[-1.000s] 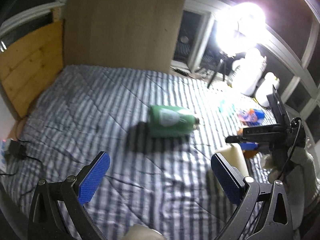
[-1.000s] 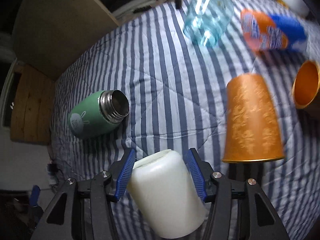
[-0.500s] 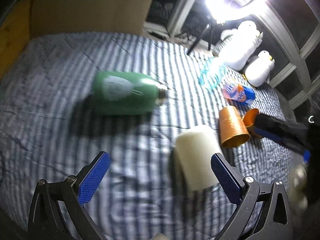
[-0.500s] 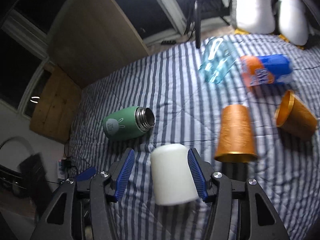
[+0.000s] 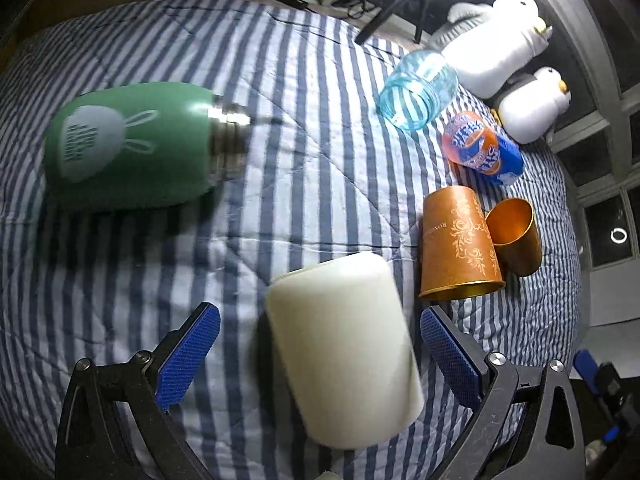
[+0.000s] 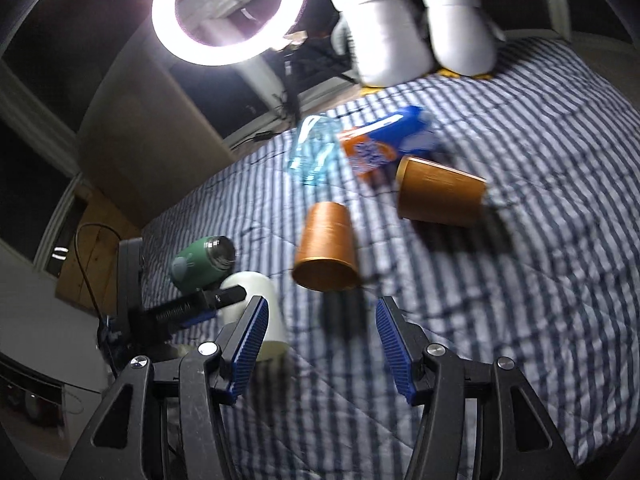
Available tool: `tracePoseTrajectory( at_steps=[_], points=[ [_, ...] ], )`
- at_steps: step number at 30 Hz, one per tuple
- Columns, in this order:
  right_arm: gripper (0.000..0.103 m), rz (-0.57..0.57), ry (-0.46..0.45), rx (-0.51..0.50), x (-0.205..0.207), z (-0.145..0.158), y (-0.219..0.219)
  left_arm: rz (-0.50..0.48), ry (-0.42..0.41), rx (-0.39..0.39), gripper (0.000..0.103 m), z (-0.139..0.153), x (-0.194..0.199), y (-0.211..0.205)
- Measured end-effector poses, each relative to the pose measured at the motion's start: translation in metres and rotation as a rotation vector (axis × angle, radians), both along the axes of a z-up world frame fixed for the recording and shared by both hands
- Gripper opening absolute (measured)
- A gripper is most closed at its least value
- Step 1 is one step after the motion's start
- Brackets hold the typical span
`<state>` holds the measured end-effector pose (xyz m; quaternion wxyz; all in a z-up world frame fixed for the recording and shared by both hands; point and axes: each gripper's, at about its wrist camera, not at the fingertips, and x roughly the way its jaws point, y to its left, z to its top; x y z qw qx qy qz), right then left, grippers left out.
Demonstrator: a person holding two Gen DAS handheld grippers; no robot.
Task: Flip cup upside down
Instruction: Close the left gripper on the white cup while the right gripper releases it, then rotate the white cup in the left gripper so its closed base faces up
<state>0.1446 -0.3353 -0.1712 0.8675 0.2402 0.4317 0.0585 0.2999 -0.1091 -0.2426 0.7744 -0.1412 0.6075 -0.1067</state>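
Note:
A cream white cup (image 5: 344,352) stands upside down on the striped bedspread. My left gripper (image 5: 320,354) is open, its blue pads on either side of the cup without touching it. In the right wrist view the cup (image 6: 256,312) shows at the left, partly behind the left gripper's finger. My right gripper (image 6: 318,346) is open and empty, pulled back from the cup. An orange cup (image 5: 456,248) stands upside down just right of the white one; it also shows in the right wrist view (image 6: 326,252).
A second orange cup (image 6: 438,196) lies on its side. A green flask (image 5: 132,144) lies at the left. A blue glass jar (image 5: 418,90) and an orange-blue can (image 5: 482,148) lie farther back. Two penguin toys (image 6: 384,28) sit at the far edge.
My right gripper has let go of the white cup and drawn back to the right. My left gripper has moved in until its open pads flank the cup.

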Motion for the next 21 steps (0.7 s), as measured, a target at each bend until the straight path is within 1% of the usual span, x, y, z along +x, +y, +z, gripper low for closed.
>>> tracePoseTrajectory(
  at_steps=[3,6,7,12,17,21],
  points=[
    [0.052,-0.022,0.002,0.006,-0.008,-0.005,-0.009,-0.004,0.037,0.004,0.087,-0.01,0.002,-0.009],
    [0.052,-0.04,-0.001,0.003,-0.016,-0.007,-0.015,-0.005,0.045,-0.011,0.086,-0.015,0.001,-0.014],
    [0.052,-0.044,-0.002,0.0,-0.018,-0.007,-0.017,-0.005,0.035,-0.012,0.083,-0.015,0.001,-0.017],
    [0.052,-0.055,-0.008,-0.011,-0.025,-0.01,-0.019,-0.016,-0.005,0.006,0.082,-0.013,-0.004,-0.021],
    [0.052,-0.053,-0.012,-0.019,-0.027,-0.012,-0.017,-0.015,-0.037,-0.007,0.082,-0.011,-0.011,-0.018],
    [0.052,-0.046,-0.026,-0.054,-0.029,-0.012,-0.012,-0.02,-0.092,-0.003,0.082,-0.005,-0.024,-0.012]
  ],
)
